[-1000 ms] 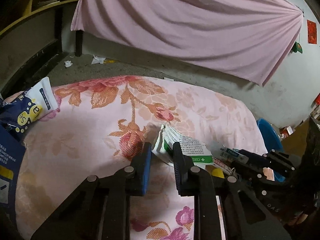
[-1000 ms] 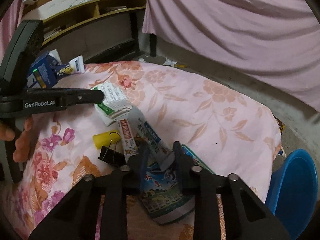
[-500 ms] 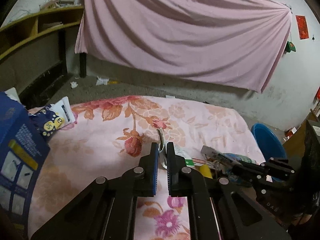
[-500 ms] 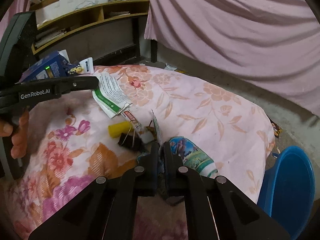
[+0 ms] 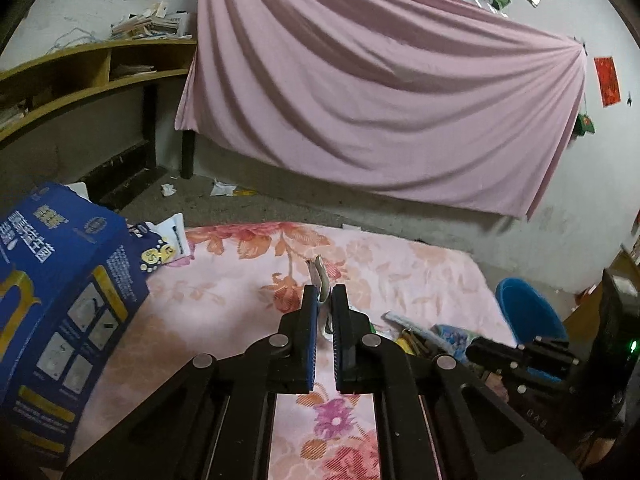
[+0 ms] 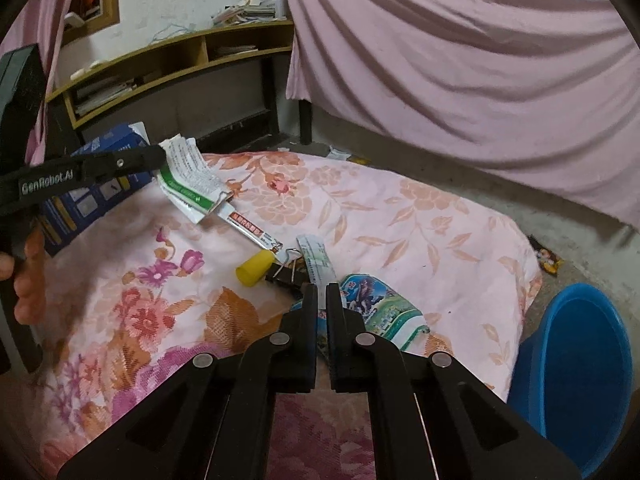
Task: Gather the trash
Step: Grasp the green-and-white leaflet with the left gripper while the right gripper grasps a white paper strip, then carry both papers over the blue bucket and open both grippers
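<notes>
- The step in hand looked like the pick-up stage of collecting trash: both tongs had closed on litter lying on the pink floral-print bedspread [image 6: 400, 216], and nothing had yet gone into a bin.
- The left tongs [image 5: 325, 300] were nearly closed, pinching the edge of a crumpled white-and-green printed paper packet [image 6: 188, 180]; in the right wrist view that packet hung from the fingertips above the far left of the bed, just beside a blue cardboard box [image 5: 52, 280].
- The right tongs [image 6: 321, 300] were also nearly closed, gripping the near end of a flat white printed paper strip [image 6: 316, 258] at the middle of the litter pile.
- Around that strip lay a black metal binder clip [image 6: 285, 274], a small yellow plastic cap [image 6: 254, 268], a long red-and-white wrapper [image 6: 250, 230] and a colourful glossy snack bag [image 6: 376, 308]; the clip touched the strip, so it could be dragged along.
- A round blue plastic basin [image 6: 576, 368] stood on the floor off the right edge of the bed, well apart from both tongs.
- Judging by this, the next move called for lifting both pieces clear and carrying them right to the basin, if that serves as the bin, then opening over it.
</notes>
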Available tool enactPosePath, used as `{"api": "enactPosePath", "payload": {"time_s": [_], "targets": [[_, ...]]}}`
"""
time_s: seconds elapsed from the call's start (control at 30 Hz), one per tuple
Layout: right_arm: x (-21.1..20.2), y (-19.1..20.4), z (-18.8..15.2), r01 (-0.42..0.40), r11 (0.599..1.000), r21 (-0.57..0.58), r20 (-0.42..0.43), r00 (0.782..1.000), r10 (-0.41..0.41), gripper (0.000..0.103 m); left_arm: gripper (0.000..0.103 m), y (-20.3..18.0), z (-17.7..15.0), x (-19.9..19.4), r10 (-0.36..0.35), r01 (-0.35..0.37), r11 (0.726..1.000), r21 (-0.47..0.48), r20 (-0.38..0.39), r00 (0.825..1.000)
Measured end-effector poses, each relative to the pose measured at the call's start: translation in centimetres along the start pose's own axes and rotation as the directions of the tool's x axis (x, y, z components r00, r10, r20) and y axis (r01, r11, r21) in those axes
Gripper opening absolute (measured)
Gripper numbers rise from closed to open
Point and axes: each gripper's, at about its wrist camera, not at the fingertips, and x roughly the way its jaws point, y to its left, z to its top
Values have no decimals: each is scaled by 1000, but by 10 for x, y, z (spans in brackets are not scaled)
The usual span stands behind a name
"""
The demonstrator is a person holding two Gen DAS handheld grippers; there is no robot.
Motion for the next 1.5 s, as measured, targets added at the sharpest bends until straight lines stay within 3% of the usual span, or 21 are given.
{"api": "enactPosePath", "payload": {"time_s": [0.2, 0.27, 0.3, 0.53, 0.7, 1.0, 1.23, 1.5], "targets": [[12, -2, 9, -3, 1000, 14, -31, 1000, 4, 9, 5, 8, -9, 3, 23, -24, 1000, -11, -40, 999], [20, -2, 12, -6, 1000, 10, -54, 999, 7, 27, 5, 14, -10, 3, 36, -37, 999, -26, -44, 998], [22, -2, 13, -11, 1000, 13, -57, 998, 12, 28, 4, 17, -11, 2, 41, -42, 998, -37, -41, 998], [49, -18, 19, -80, 990, 117, -118, 989, 94, 26, 5, 32, -13, -4, 37, -40, 996, -79, -39, 999], [53, -29, 15, -156, 965, 213, -119, 976, 184, 7, 5, 31, -15, -7, 24, -28, 996, -84, -41, 999], [32, -27, 11, -170, 963, 210, -44, 982, 183, 4, 5, 17, -12, -10, 1, -3, 998, -63, -30, 1000], [28, -23, 9, -145, 970, 193, -44, 987, 157, 3, 5, 5, -10, -12, -10, 9, 999, -46, -26, 1000], [-8, -28, 5, -164, 961, 222, 110, 984, 142, 3, 5, -8, -8, -15, -27, 27, 999, -18, 1, 1000]]}}
